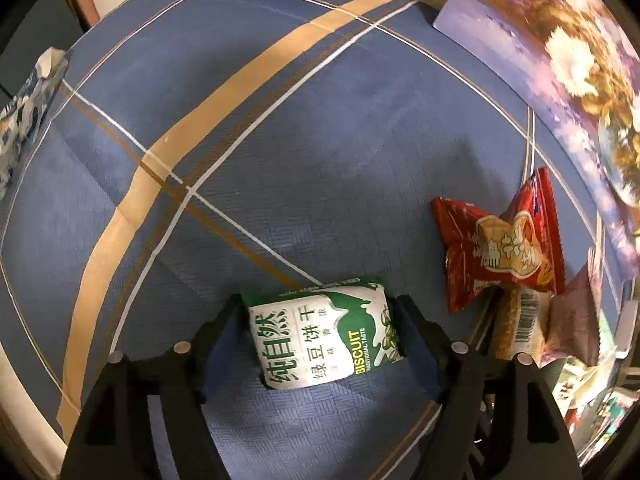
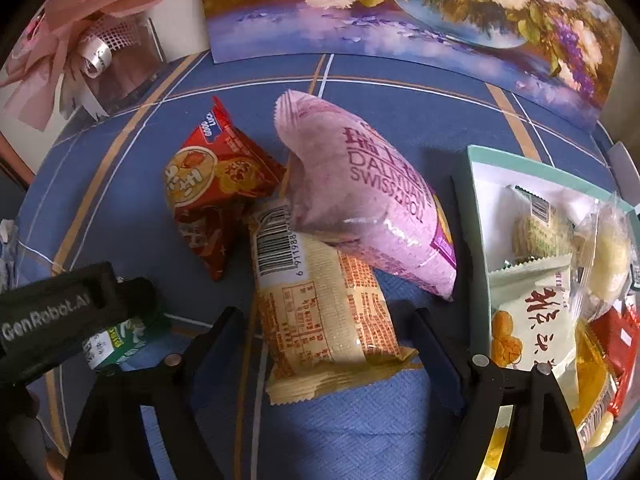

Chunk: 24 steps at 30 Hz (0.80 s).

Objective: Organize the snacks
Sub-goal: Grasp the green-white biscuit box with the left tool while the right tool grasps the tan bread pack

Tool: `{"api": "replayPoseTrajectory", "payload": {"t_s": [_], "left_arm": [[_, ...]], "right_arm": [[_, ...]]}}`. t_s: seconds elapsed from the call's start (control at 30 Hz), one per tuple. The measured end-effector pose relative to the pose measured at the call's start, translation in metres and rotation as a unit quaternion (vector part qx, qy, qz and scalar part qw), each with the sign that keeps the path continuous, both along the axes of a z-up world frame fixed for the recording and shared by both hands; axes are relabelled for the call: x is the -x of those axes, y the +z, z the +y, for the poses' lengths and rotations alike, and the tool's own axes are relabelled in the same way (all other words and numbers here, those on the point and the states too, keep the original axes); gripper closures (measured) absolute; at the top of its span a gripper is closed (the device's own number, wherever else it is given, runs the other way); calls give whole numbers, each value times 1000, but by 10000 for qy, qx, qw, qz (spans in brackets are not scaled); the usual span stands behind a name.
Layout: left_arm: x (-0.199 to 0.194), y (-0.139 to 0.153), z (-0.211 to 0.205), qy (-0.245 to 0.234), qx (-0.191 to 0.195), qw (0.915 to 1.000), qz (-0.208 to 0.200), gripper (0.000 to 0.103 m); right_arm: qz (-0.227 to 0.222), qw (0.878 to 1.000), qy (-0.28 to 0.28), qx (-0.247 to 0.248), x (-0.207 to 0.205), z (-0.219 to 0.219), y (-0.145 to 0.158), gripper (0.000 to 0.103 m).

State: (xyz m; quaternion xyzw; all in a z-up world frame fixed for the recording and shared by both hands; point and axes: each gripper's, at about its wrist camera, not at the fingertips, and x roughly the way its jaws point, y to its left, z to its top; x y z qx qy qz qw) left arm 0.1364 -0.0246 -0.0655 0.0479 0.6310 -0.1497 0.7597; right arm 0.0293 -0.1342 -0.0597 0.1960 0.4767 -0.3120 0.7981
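On my left gripper (image 1: 320, 336) I find the 2 fingers spread around the green biscuit packet (image 1: 326, 340), which lies flat on the blue tablecloth (image 1: 280, 152), with a gap at each side. My right gripper (image 2: 324, 340) likewise stands wide, straddling the beige snack packet (image 2: 320, 304). A pink Swiss roll bag (image 2: 360, 204) overlaps that packet; a red packet (image 2: 212, 188) lies beside it, and the snack tray (image 2: 480, 208) sits farthest right.
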Motion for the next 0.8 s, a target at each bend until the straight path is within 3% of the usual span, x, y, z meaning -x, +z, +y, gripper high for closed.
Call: {"api": "replayPoseTrajectory", "payload": {"t_s": [0.2, 0.3, 0.57, 0.8], "left_arm": [[8, -6, -17, -141, -240, 9995, -158, 26], [8, -6, -19, -197, -258, 9993, -166, 26], [13, -5, -29, -215, -195, 9994, -167, 34], [21, -6, -23, -234, -38, 9997, -90, 36]], "right_arm": [[13, 10000, 19, 92, -2, 2, -3, 19], [-2, 9999, -87, 130, 1, 0, -1, 31], [-10, 9999, -63, 147, 1, -2, 4, 50], [55, 9999, 61, 93, 2, 6, 5, 53]]}}
